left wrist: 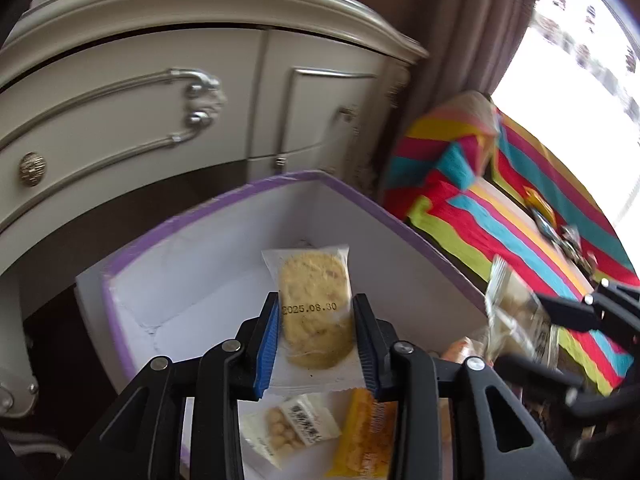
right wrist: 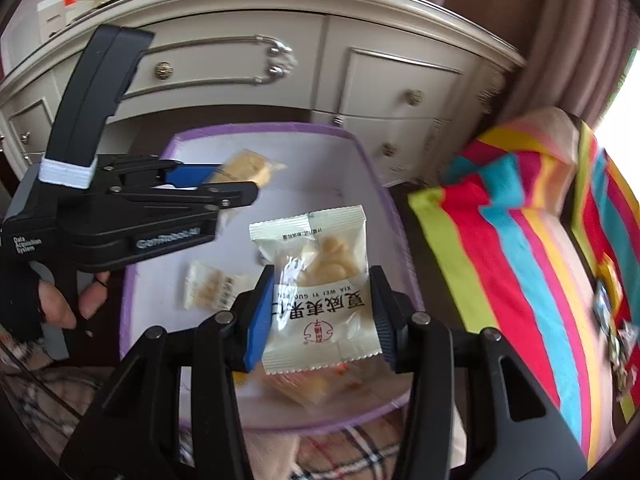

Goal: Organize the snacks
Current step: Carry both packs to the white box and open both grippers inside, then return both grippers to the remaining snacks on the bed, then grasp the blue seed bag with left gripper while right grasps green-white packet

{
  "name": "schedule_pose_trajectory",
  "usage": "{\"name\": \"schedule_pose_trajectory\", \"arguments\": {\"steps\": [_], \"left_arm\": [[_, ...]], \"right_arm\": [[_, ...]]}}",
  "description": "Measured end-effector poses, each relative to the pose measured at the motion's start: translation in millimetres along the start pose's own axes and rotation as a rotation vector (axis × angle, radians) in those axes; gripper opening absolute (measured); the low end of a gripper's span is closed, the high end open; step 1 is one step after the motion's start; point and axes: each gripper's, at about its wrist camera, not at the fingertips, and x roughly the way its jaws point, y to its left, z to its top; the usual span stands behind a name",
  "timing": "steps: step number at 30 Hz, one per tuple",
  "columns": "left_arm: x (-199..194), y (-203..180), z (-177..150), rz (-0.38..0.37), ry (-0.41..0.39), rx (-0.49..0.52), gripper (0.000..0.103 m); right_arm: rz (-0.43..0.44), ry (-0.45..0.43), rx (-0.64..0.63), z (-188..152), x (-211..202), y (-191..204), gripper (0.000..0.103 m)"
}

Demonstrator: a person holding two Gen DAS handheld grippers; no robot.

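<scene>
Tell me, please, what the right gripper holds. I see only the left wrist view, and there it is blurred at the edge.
Observer: The right gripper holds a white nut packet with red and black print, above the purple-rimmed box.
Operator: Is my left gripper over the box too?
Observer: Yes, the left gripper holds its biscuit packet over it.
Operator: What lies under the box?
Observer: A plaid cloth shows at its near edge.

Left claw [left wrist: 316, 340] clamped, angled down; right claw [right wrist: 322, 316] likewise; gloved hand [right wrist: 44, 304] gripping

Both wrist views angled down — shared box [left wrist: 400, 216]
</scene>
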Motion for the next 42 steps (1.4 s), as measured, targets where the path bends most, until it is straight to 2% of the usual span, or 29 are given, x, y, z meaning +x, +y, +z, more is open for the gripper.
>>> {"name": "schedule_pose_trajectory", "arguments": {"steps": [1,2,3,4,5,9,12,15,18,22,25,28,30,36,40,42], "left_arm": [[-1.3,3.7,2.2,0.016,0.001,-0.017,0.043],[-2.7,7.2,4.4,0.033,0.003,-0.036,0.059],[-4.4,9.8,6.9,0.052,0.002,-0.059,0.069],[-5.8,9.9,8.6,0.068,-0.003,-0.077,0.083],[-9.2,11.8,9.4,0.083,-0.016,-0.093,0.084],[-11.3,-0.3,14.4,0.09,-0.024,-0.07,0.084],[-4.3,-34.2,16.7,0.046,0.001,0.015,0.084],[5.0,-85.6,18.0,-0.036,0.034,0.128,0.084],[21.4,-153.3,17.5,-0.148,0.082,0.253,0.084],[48.9,-232.6,11.4,-0.275,0.147,0.364,0.084],[75.4,-290.1,6.3,-0.32,0.16,0.427,0.084],[100.4,-333.6,1.7,-0.331,0.177,0.456,0.084],[117.5,-355.4,4.3,-0.329,0.18,0.457,0.084],[141.7,-366.5,11.6,-0.292,0.163,0.464,0.084],[157.0,-360.6,24.7,-0.242,0.147,0.453,0.084],[166.8,-356.4,34.7,-0.222,0.143,0.424,0.084]], "right_arm": [[0.024,-0.005,0.003,2.6,2.0,2.3,0.056],[0.047,-0.013,0.009,4.9,3.6,3.8,0.063],[0.062,-0.029,0.017,6.3,3.9,4.6,0.07],[0.066,-0.047,0.025,6.1,2.7,4.1,0.073],[0.065,-0.056,0.03,5.9,1.1,3.8,0.075],[0.01,-0.09,0.087,-7.8,-13.8,-21.5,0.075],[-0.039,-0.09,0.197,-28.6,-23.2,-62.5,0.076],[-0.1,-0.094,0.324,-58.3,-33.9,-110.3,0.076],[-0.206,-0.071,0.459,-97.9,-43.2,-162.1,0.076],[-0.302,-0.039,0.665,-155.4,-54.0,-230.2,0.076],[-0.37,-0.039,0.857,-196.3,-60.1,-289.1,0.076],[-0.414,-0.043,1.064,-229.8,-63.3,-352.4,0.076],[-0.44,-0.067,1.175,-238.9,-63.9,-395.7,0.076],[-0.508,-0.097,1.38,-229.2,-36.7,-488.7,0.076],[-0.613,0.014,1.429,-217.5,-4.9,-530.4,0.076],[-0.69,0.08,1.378,-209.2,9.0,-539.8,0.078]]}}
